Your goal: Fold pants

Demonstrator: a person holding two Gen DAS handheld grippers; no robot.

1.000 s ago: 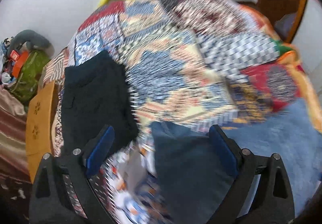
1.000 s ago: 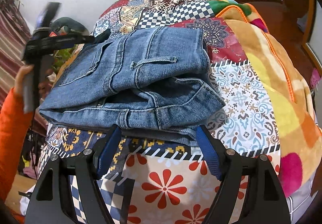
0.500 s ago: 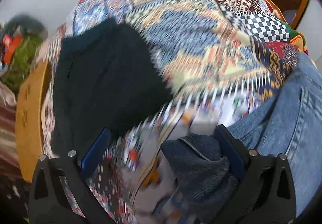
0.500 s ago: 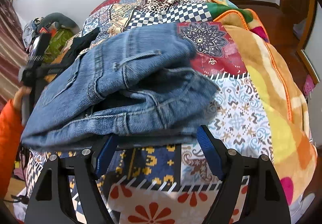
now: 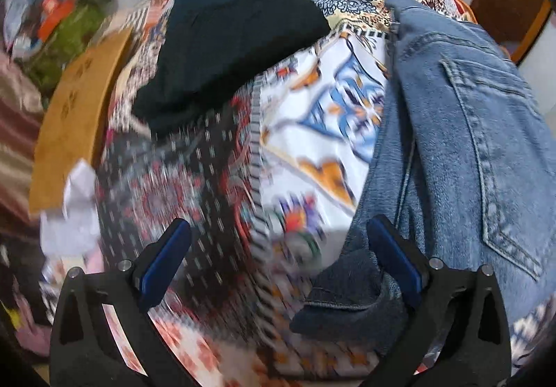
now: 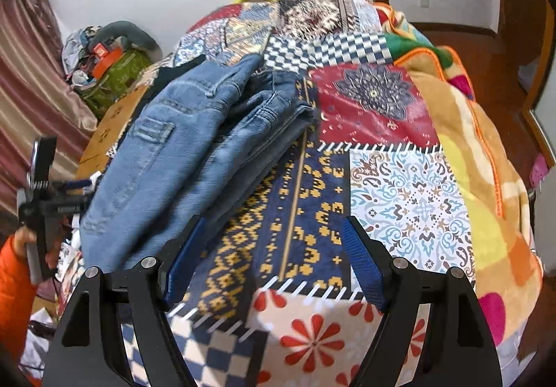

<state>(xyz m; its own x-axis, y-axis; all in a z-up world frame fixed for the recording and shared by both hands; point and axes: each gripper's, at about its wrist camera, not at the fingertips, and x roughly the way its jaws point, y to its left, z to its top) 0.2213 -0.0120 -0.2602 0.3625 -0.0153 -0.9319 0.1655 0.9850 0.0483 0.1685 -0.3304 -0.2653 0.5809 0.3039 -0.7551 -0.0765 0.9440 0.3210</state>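
- the jeans [image 6: 194,157] lie in a folded bundle on the bed [image 6: 410,192], toward its left side, over the patchwork quilt; a second ago they sat square across the middle of my right view, now they are angled and shifted left of it.
- my left gripper [image 5: 278,265] has swept sideways along the bed: a second ago it looked at the black garment [image 5: 226,49] and a dark denim edge, now the jeans fill the right of its view, back pocket up.
- its jaws have just been opening and stand wide apart. the right pad sits against a dark denim fold at the bundle's near corner, but nothing is pinched between the pads.
- my right gripper [image 6: 274,261] hovers above the quilt just beside the bundle's near edge, jaws apart and empty; the left pad is close to the denim, and i cannot tell if it touches.
- in the right view the left gripper is at the far left edge, held by a hand in an orange sleeve [image 6: 14,289].
- my reading: the folding looks done, and the bundle has just been let go near the black garment. what is left is perhaps squaring the loose corner.
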